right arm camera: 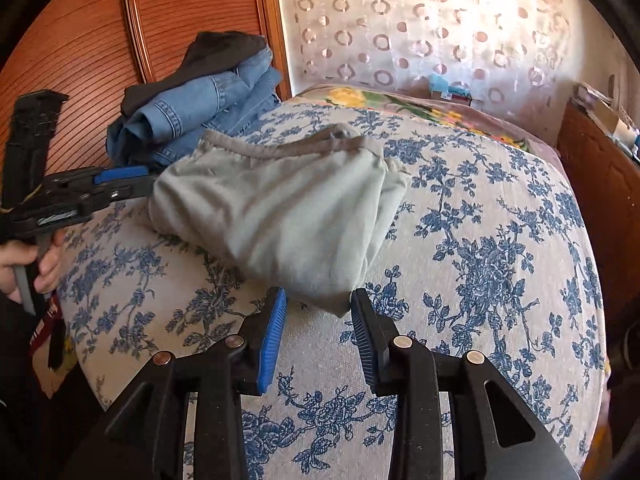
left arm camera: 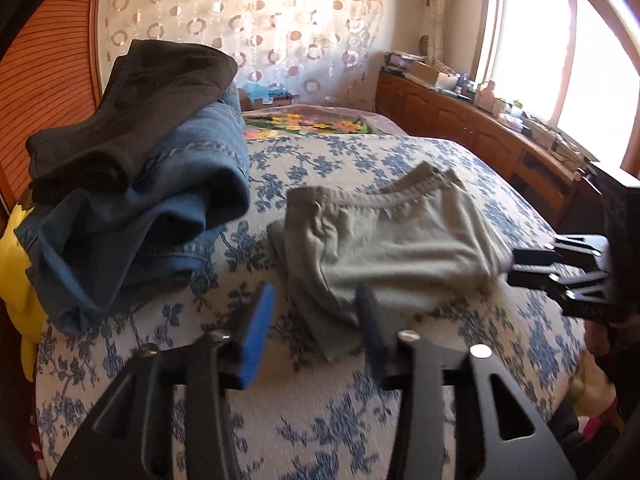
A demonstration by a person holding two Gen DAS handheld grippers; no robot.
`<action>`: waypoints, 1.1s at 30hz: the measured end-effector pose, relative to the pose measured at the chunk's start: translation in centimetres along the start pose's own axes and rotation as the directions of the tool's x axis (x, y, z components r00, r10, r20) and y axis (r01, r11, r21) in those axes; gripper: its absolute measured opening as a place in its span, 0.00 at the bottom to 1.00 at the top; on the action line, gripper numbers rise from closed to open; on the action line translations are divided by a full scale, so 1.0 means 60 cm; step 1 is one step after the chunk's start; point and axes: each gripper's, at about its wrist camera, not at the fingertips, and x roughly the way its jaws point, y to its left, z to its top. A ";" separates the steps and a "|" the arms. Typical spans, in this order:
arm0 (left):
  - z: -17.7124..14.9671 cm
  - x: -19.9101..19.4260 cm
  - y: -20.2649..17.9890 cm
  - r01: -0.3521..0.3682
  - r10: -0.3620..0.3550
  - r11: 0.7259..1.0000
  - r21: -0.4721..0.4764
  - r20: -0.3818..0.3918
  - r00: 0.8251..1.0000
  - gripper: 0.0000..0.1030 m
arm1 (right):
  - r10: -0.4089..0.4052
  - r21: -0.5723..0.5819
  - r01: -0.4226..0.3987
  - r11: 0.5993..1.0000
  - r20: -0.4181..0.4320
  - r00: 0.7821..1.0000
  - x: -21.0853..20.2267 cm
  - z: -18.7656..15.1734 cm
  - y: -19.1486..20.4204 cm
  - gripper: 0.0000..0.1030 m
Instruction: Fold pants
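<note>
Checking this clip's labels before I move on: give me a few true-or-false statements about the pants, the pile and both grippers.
1. The grey pants lie folded on the floral bedspread. True.
2. The right gripper is clamped on the pants. False: its jaws are apart, with a corner of the pants lying between the fingertips.
3. Dark trousers top the jeans in the pile. True.
4. The left gripper holds the jeans. False: it is open, holding nothing.

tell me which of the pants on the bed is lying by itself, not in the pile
The light grey pants, folded on the floral bedspread between both open grippers. The blue jeans and the black pants are heaped together by the wooden wardrobe.
</note>
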 end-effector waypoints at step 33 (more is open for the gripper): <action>-0.041 -0.018 -0.014 0.013 -0.014 0.999 0.052 0.003 1.000 0.04 | -0.004 0.099 -0.008 0.995 0.121 0.993 -0.069 -0.037 -0.021 0.06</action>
